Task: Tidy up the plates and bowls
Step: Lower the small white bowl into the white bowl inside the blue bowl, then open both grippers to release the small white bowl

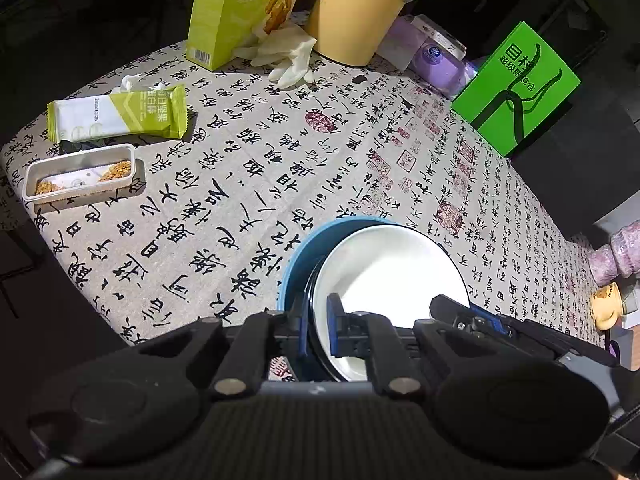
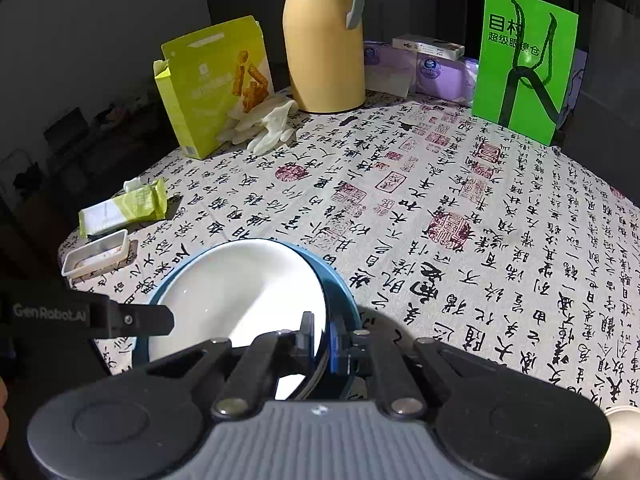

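White plate: your round white plate with a thin dark rim point(image 1: 384, 268) sits tilted inside the round blue bowl point(image 1: 298, 264), near the front edge of the table with the cloth covered in black writing point(image 2: 460, 208).
Left claw: your left gripper point(image 1: 318, 330) points down at a slant, and its blue-padded fingers point(image 1: 334, 330) are pinched tight on the left rim of the white plate.
Right claw: your right gripper point(image 2: 320, 344) also points down at a slant, and it is squeezed tight on the right rim of the same plate, with the blue bowl's wall just beside it.
Both together: each claw shows up in the other's camera, one on each side of the dishes.
Look of the dishes: the plate is shiny and bare; the bowl is darker blue inside.
Hard to see: your claw bodies hide the near part of the plate and bowl, so you cannot tell if the plate rests on the bowl's bottom.
Far side: a tall yellow jug with a grey handle point(image 2: 326, 44), a yellow-green snack box point(image 2: 208, 88), a pale rubber glove point(image 2: 266, 126) and a bright green card point(image 2: 524, 68) stand well apart from the dishes.
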`<state>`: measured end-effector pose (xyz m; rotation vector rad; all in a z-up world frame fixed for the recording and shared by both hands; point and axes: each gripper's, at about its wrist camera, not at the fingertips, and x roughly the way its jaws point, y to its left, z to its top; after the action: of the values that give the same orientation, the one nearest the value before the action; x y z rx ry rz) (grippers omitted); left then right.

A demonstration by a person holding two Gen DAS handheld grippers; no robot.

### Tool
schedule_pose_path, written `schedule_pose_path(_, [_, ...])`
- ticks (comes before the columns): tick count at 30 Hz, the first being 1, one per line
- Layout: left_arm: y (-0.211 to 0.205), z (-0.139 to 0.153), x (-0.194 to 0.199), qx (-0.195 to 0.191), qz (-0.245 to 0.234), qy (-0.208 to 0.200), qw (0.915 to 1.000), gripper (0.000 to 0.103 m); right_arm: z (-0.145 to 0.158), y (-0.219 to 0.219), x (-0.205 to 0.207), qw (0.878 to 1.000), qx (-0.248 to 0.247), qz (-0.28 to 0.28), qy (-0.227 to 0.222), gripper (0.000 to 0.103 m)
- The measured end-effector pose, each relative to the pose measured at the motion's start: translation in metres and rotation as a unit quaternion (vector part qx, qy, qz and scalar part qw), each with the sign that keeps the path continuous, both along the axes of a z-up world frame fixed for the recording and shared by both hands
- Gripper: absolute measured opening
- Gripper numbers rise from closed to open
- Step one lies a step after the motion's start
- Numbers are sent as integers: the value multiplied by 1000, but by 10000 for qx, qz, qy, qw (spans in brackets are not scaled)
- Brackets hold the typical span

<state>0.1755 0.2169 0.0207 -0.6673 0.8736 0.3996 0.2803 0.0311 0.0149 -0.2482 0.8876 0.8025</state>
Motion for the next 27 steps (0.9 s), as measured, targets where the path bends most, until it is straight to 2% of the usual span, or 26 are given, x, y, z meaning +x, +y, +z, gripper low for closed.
schedule_pose_path(8, [-1, -1, 0, 44, 33, -27, 10000, 9, 1, -2, 1, 10000, 1, 59, 26, 7])
schedule_pose_path(14, [0, -1, -5, 142, -1, -142, 9998, 12, 12, -20, 3, 9986, 421, 112, 311, 21])
schedule_pose_path(17, [-2, 2, -10, 222, -97, -303, 9992, 25, 22, -32, -4, 9971, 708, 178, 205, 40])
schedule_pose_path(19, [-5, 4, -15, 269, -194, -486, 9983, 38, 27, -43, -9, 9957, 891, 204, 113, 63])
schedule_pose_path(20, [-8, 6, -18, 411, -182, -523, 9976, 60, 29, -49, -12, 9949, 985, 199, 73, 68])
schedule_pose_path(21, [-11, 9, -22, 586, -167, -601, 9963, 76, 31, -54, -14, 9942, 1064, 173, 42, 78])
schedule_pose_path(22, [-13, 11, -27, 729, -180, -739, 9944, 81, 31, -61, -16, 9933, 1144, 143, 11, 89])
schedule_pose_path(25, [-16, 13, -40, 799, -305, -1109, 9901, 92, 31, -80, -25, 9900, 1403, 90, -81, 99])
schedule_pose_path(26, [-17, 14, -45, 773, -345, -1247, 9886, 103, 30, -86, -29, 9891, 1465, 67, -116, 102])
schedule_pose_path(27, [-18, 13, -51, 780, -364, -1397, 9864, 103, 29, -91, -33, 9884, 1510, 41, -152, 103])
